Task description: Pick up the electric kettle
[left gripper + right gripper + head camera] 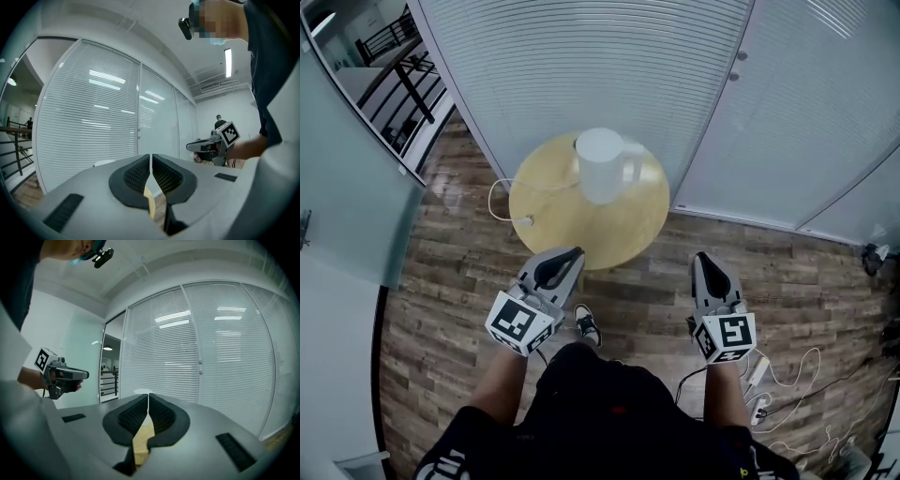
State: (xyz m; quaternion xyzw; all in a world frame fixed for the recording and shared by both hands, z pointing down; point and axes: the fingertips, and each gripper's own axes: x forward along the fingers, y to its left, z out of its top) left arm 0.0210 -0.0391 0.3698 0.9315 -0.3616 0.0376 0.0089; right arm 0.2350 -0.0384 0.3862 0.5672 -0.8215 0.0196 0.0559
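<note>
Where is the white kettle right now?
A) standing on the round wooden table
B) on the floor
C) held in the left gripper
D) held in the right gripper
A: the kettle stands on the round table; the left gripper and right gripper are shut, empty and short of it.

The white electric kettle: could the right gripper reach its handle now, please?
Probably yes: the white electric kettle turns its handle rightward, and only round wooden table lies before the right gripper, whose shut fingers must open.

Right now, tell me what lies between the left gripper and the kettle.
In the head view, only bare round table top lies between the left gripper and the kettle. The white cord lies off to the left side.
</note>
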